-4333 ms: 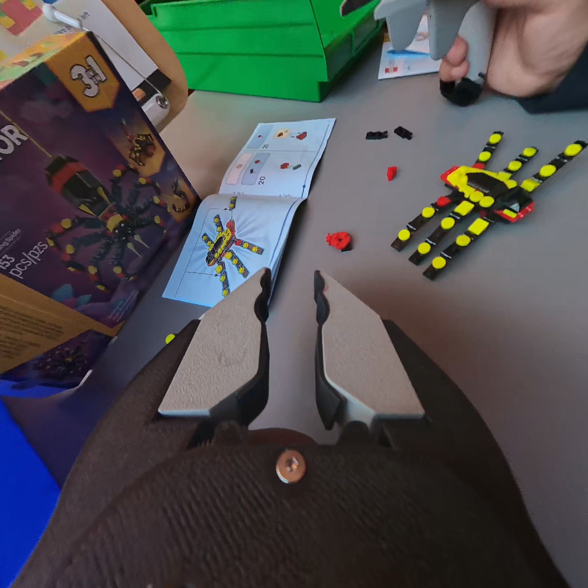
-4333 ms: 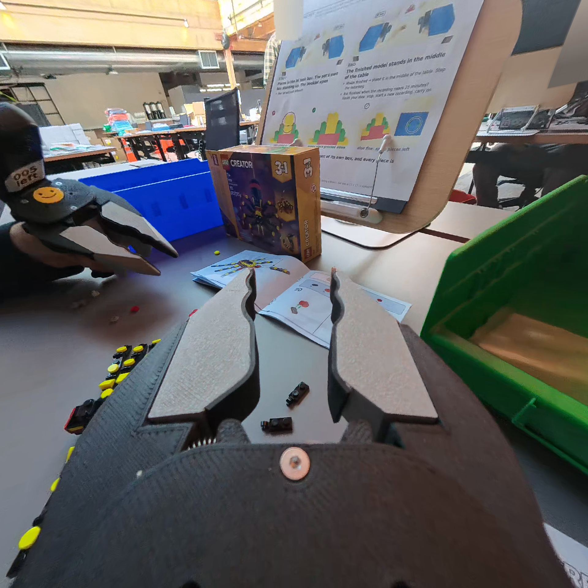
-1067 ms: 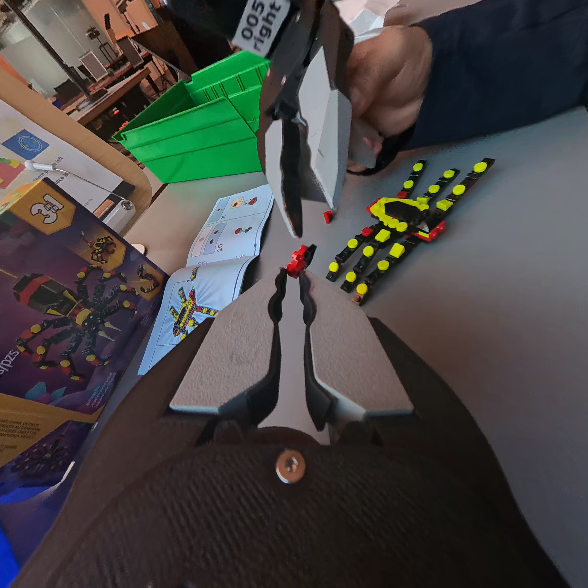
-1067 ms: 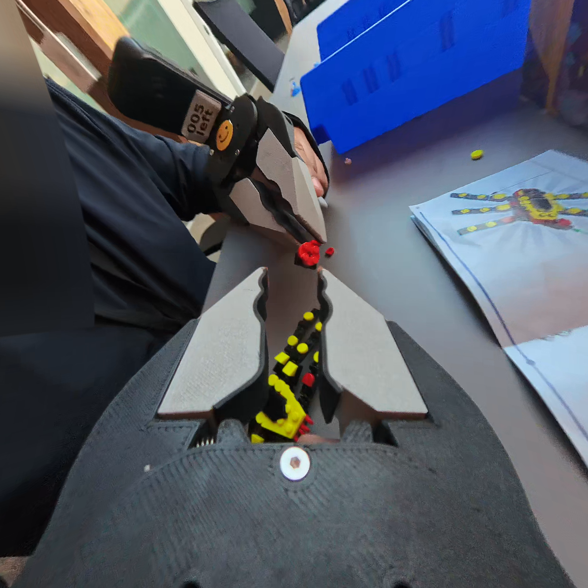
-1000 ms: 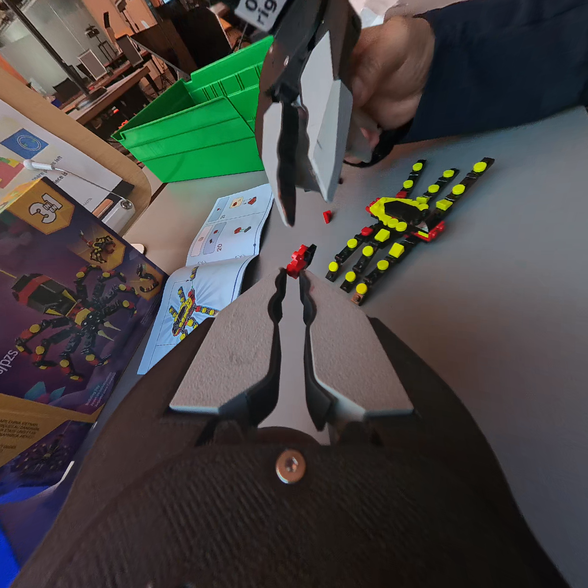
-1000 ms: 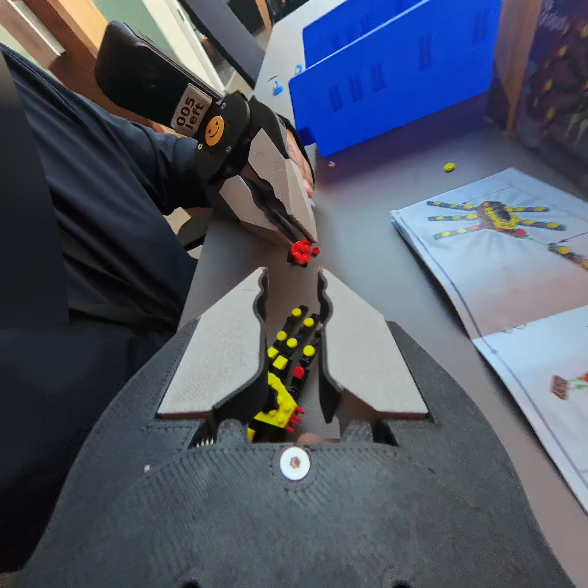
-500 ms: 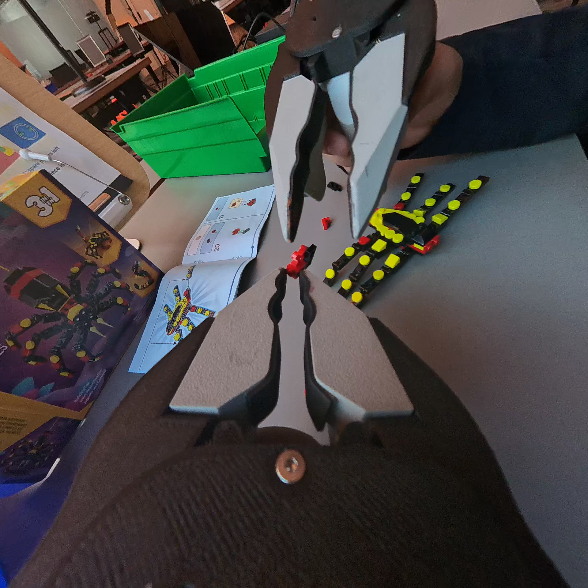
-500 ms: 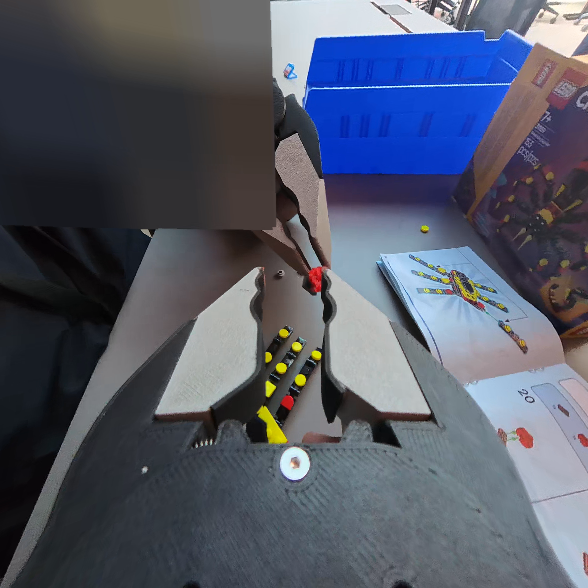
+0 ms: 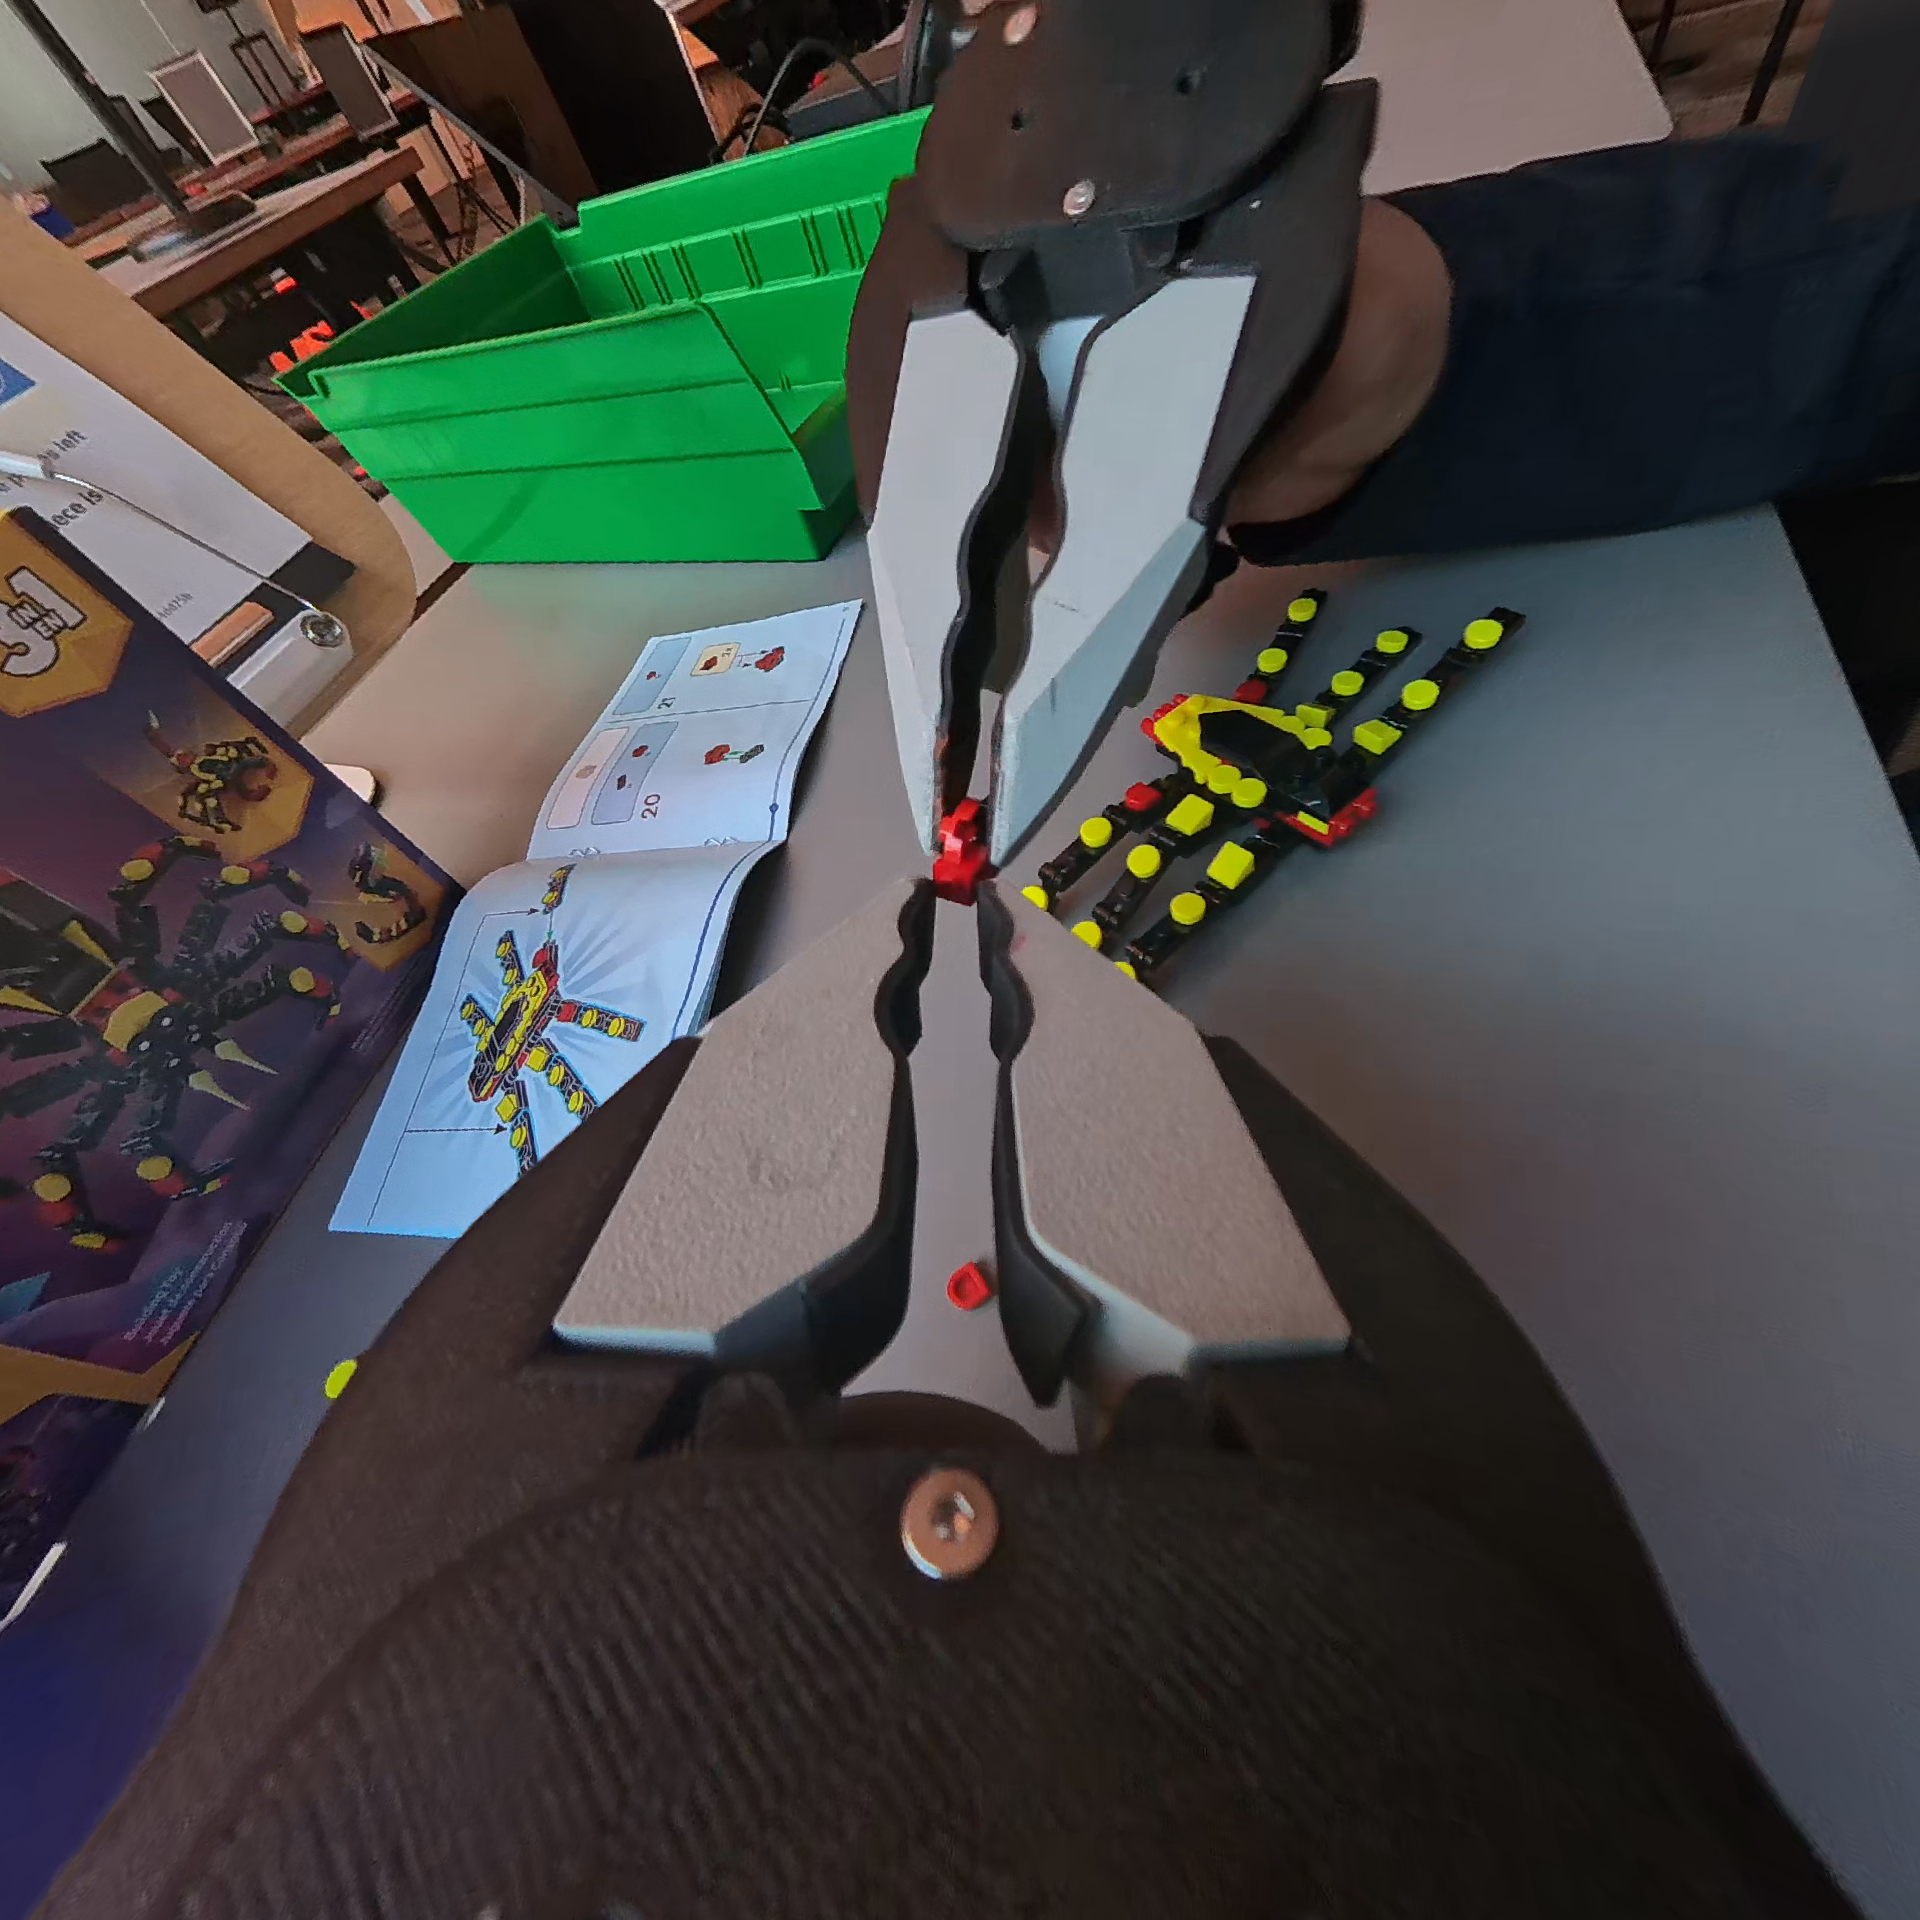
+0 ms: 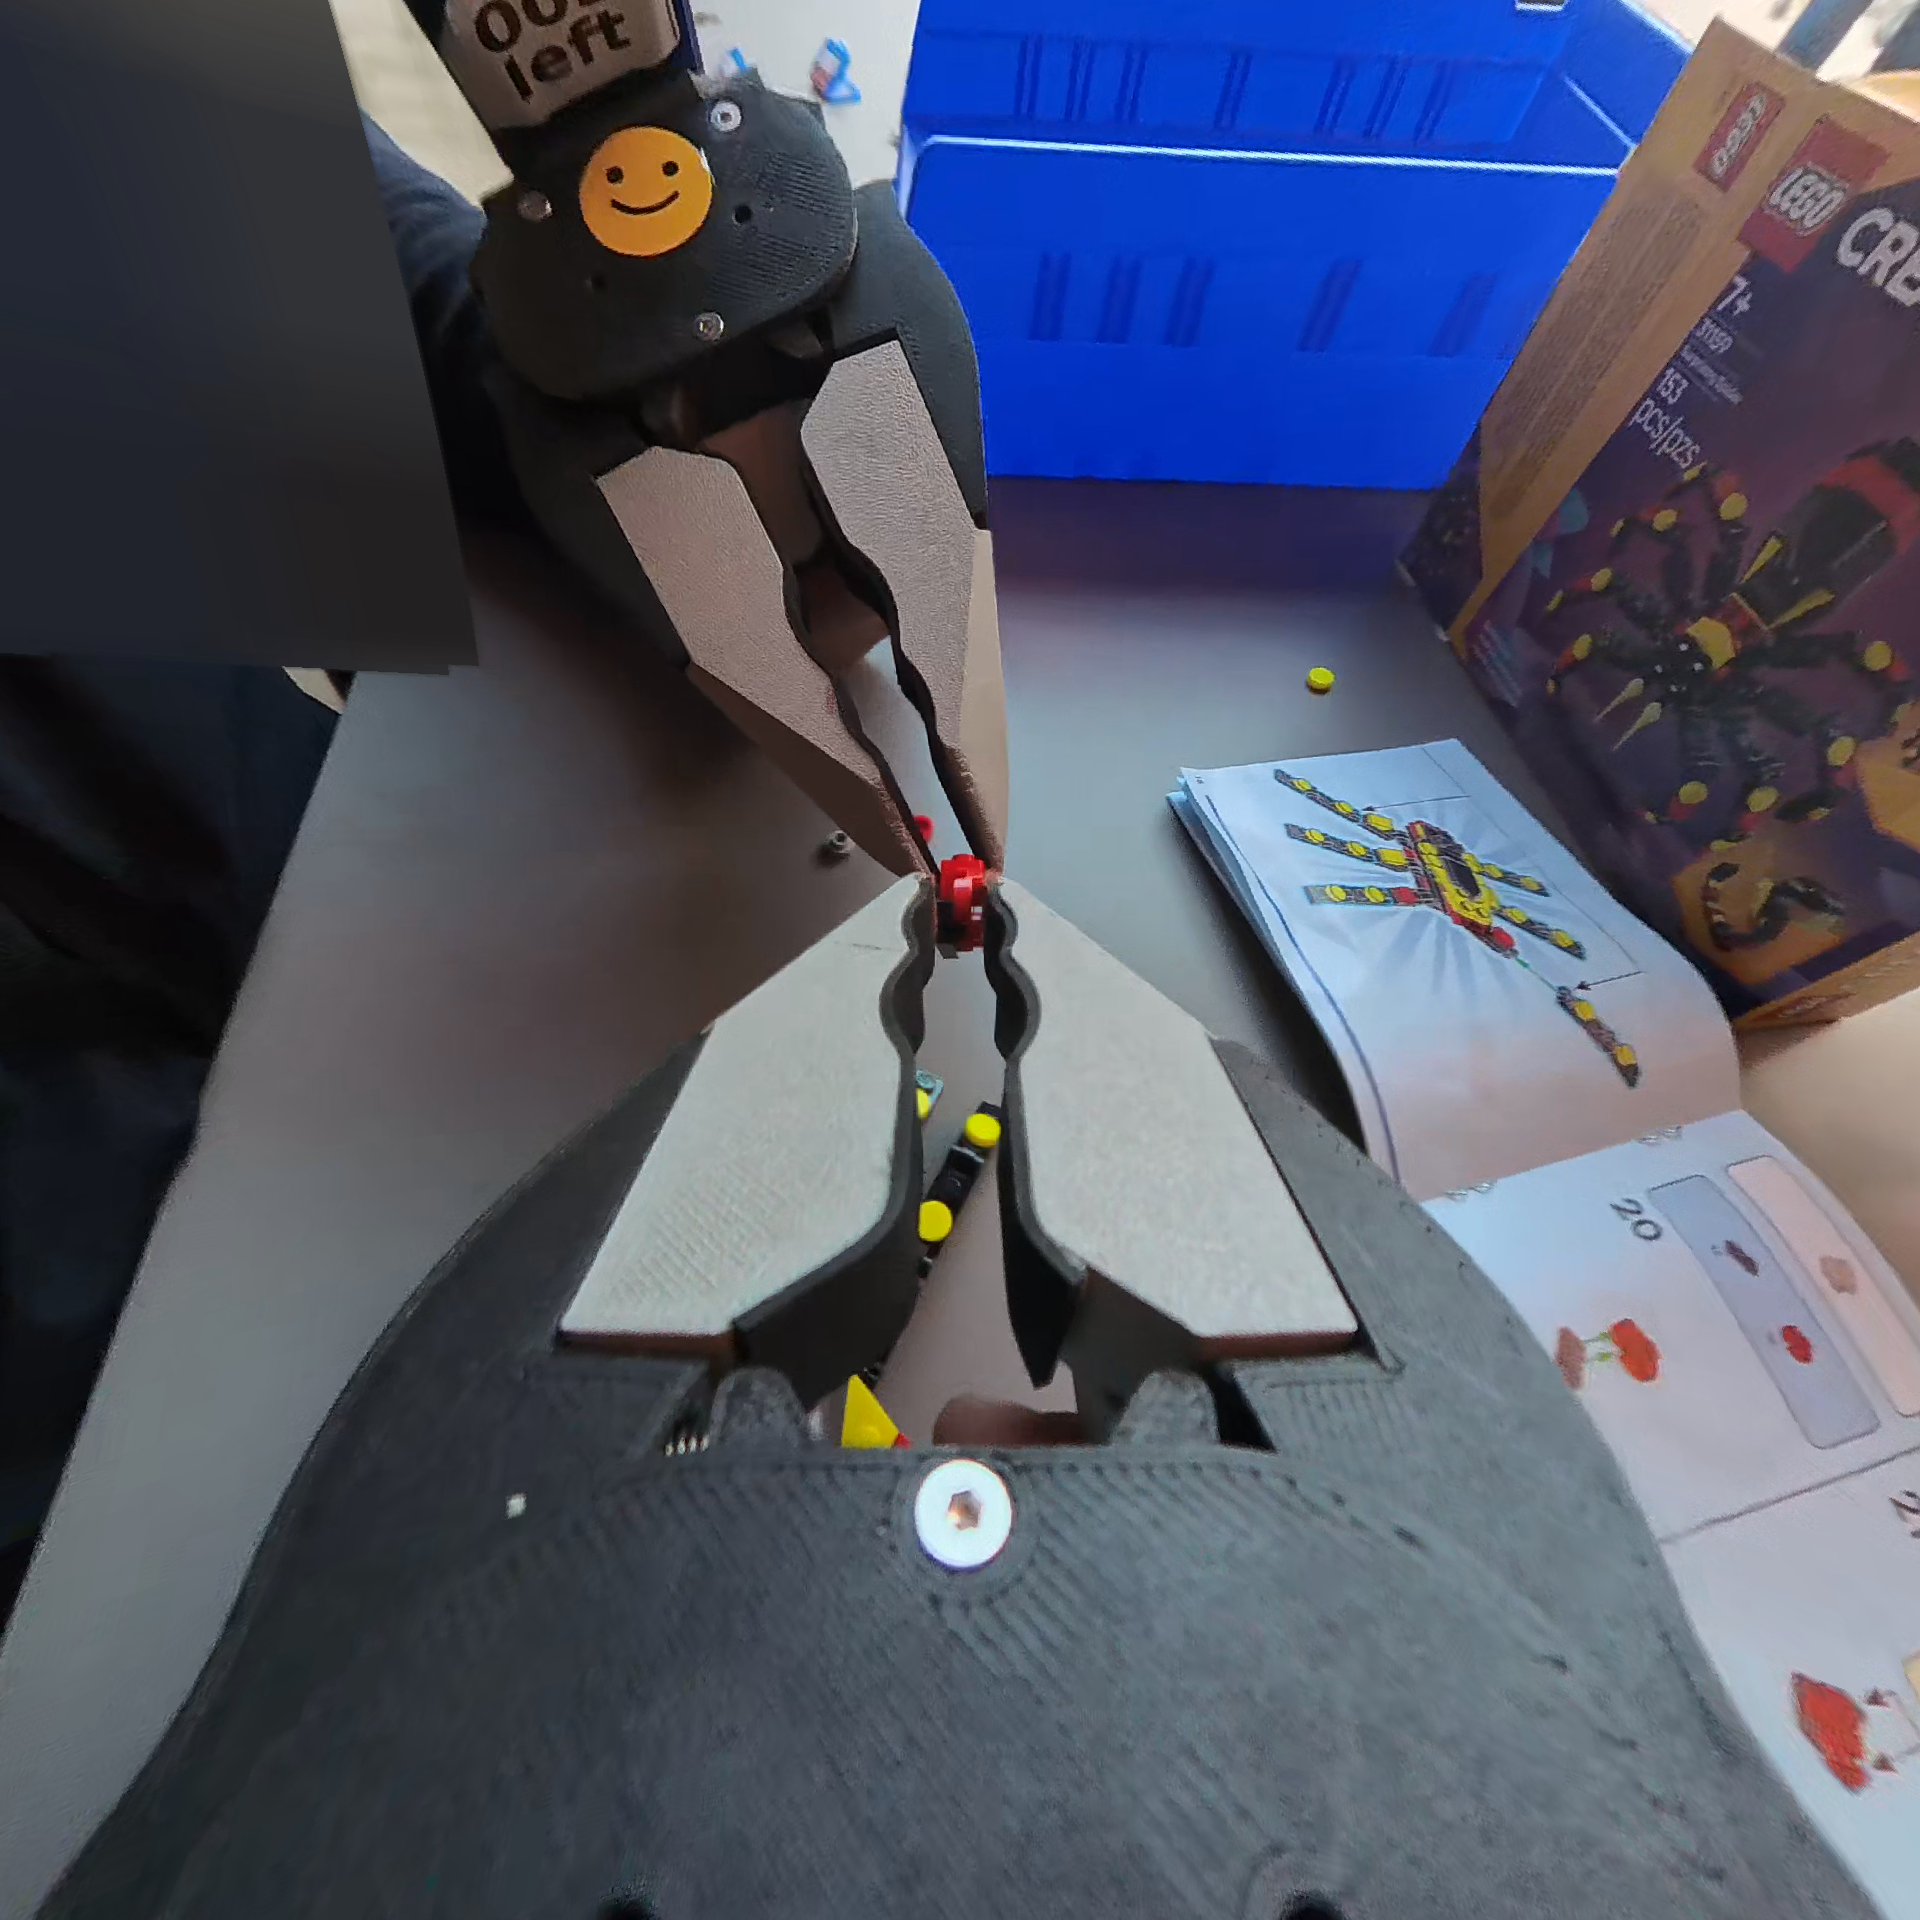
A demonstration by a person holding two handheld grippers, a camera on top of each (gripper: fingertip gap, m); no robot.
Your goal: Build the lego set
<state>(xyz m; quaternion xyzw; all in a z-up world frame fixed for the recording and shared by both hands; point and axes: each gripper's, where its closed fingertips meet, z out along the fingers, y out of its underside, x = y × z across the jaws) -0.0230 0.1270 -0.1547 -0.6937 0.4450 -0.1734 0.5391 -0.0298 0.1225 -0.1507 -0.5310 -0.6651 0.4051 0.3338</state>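
A small red and black lego piece (image 9: 958,860) is held in the air between both grippers, tip to tip. My left gripper (image 9: 956,902) is shut on its near end. My right gripper (image 9: 964,826) comes down from above and is shut on its far end. In the right wrist view the piece (image 10: 961,896) sits in my right gripper (image 10: 956,916), with the left gripper (image 10: 951,854) meeting it from above. The flat black and yellow spider model (image 9: 1257,769) lies on the grey table to the right, below the grippers (image 10: 956,1174).
An open instruction booklet (image 9: 623,935) and the set's box (image 9: 156,935) lie to the left. A green bin (image 9: 623,416) and a blue bin (image 10: 1247,260) stand at the table's ends. A loose red piece (image 9: 968,1286) and a yellow stud (image 10: 1320,678) lie on the table. Only a small space, under 4 cm, lies between the two pairs of fingers. From either gripper's tips it is about 20 cm to the yellow stud (image 10: 1320,678).
My right gripper has turned to face the left one, come down and closed its tips on the red piece. My left gripper has kept its hold and stayed nearly still.
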